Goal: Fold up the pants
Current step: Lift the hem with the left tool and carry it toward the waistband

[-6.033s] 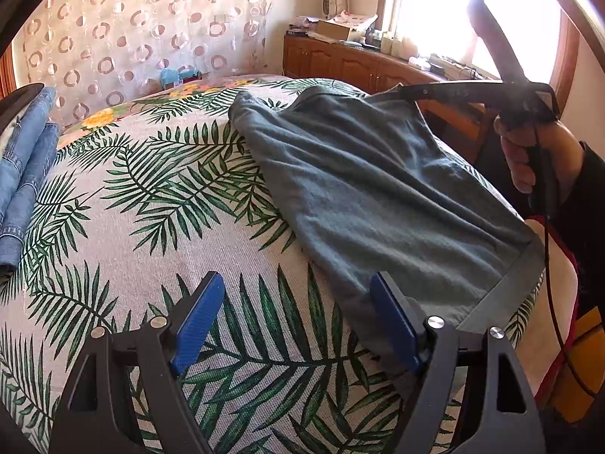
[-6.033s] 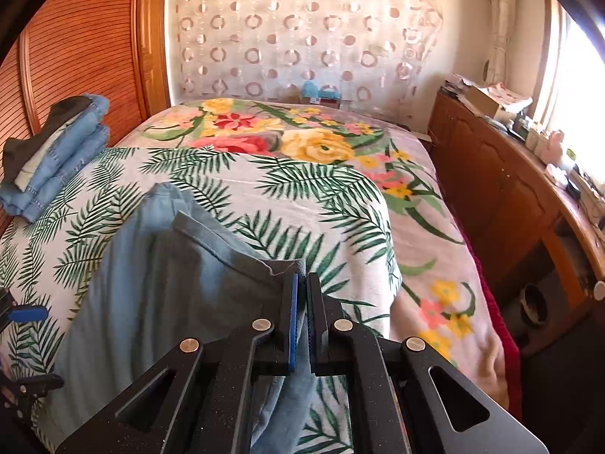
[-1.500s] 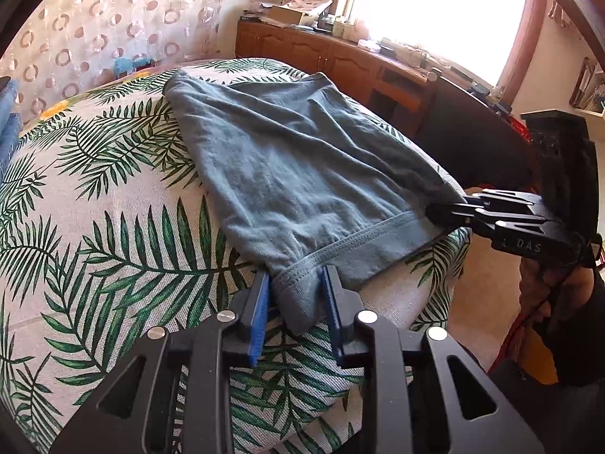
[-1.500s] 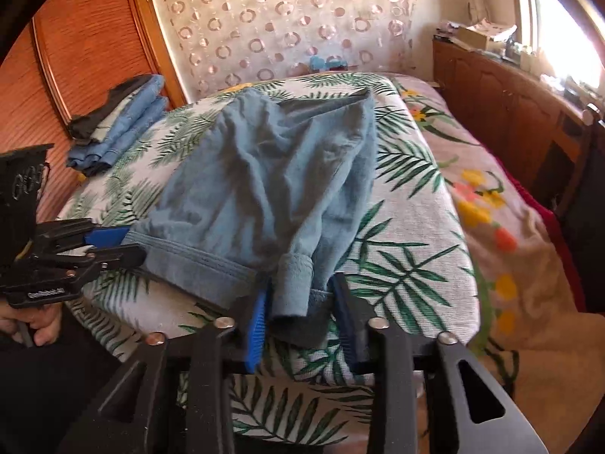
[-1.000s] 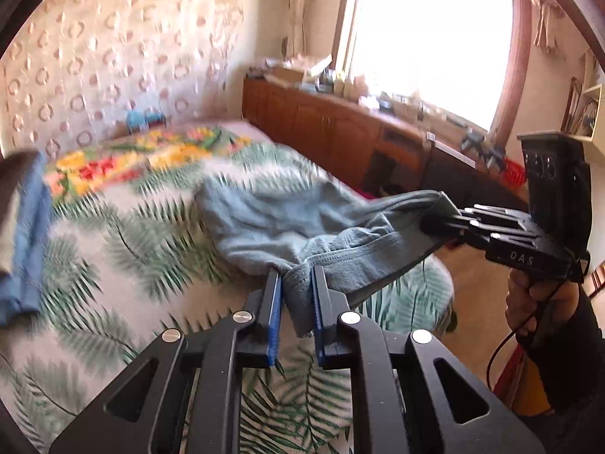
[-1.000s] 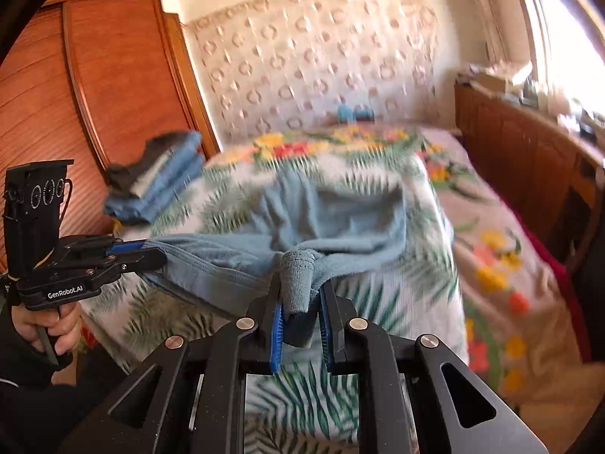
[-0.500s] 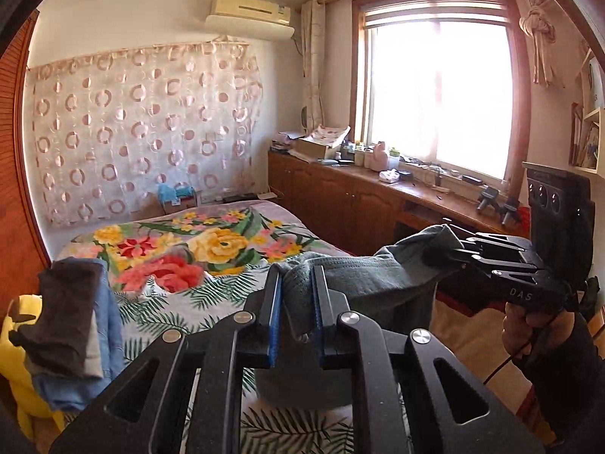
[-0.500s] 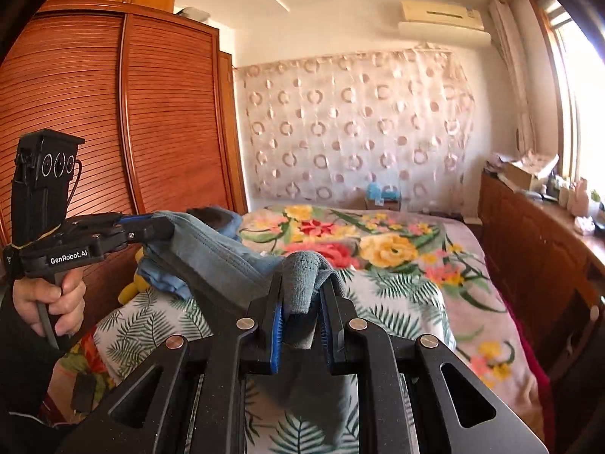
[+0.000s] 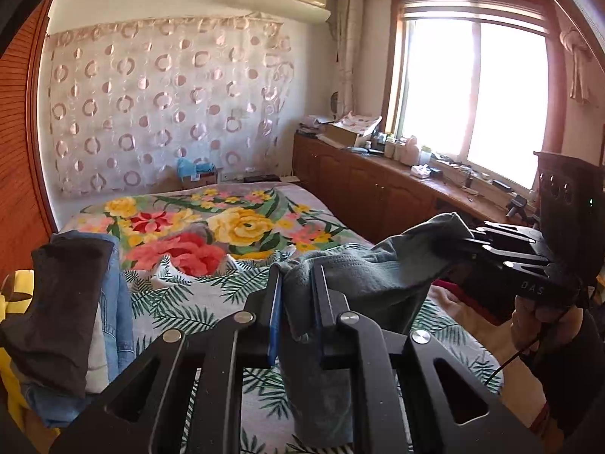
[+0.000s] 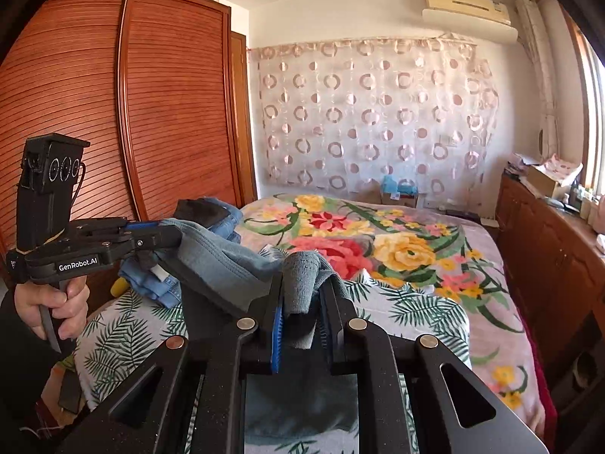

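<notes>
The grey-blue pants hang in the air over the bed, stretched between both grippers. My left gripper is shut on one bunched corner of the edge, and cloth drops down below its fingers. In the left wrist view, the right gripper holds the other corner at the right, a hand under it. In the right wrist view, my right gripper is shut on its fold of the pants. The left gripper grips the far end at the left there.
Below lies the bed with its flower and palm-leaf cover. A stack of folded jeans and dark clothes sits on its left side. Wooden cabinets run under the window on the right; a wooden wardrobe stands on the left.
Both grippers closed on the pants' edge corners and lifted them off the bed. In the last second they rose further, and the pants now hang between them.
</notes>
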`<action>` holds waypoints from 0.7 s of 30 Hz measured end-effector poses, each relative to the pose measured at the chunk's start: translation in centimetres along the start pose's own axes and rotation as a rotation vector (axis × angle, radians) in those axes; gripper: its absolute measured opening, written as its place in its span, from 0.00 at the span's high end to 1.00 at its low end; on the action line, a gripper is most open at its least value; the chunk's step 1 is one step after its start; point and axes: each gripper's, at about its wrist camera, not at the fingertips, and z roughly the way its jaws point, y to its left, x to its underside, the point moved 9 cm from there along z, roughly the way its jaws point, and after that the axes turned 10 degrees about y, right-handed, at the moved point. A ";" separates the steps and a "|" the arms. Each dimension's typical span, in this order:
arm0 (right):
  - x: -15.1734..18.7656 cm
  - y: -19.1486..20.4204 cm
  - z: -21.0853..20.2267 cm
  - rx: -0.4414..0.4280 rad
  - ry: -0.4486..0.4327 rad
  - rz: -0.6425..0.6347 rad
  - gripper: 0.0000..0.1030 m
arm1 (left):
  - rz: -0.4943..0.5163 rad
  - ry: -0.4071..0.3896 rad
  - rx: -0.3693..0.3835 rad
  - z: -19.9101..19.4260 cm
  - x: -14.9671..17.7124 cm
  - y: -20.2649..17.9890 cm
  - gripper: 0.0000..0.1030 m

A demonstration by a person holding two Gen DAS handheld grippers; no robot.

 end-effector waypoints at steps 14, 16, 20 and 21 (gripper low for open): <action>-8.8 -3.9 9.0 -0.016 0.040 -0.008 0.85 | -0.028 -0.002 -0.058 4.1 -7.1 4.9 0.86; -10.7 -4.4 9.6 -0.010 0.020 -0.010 0.85 | -0.020 -0.028 -0.069 3.5 -8.6 5.1 0.86; -14.5 -4.6 9.4 0.001 -0.026 -0.013 0.85 | 0.008 -0.087 -0.087 1.1 -10.6 4.9 0.86; -14.8 -4.5 9.2 0.003 -0.034 -0.015 0.85 | 0.010 -0.093 -0.090 0.9 -10.6 5.1 0.86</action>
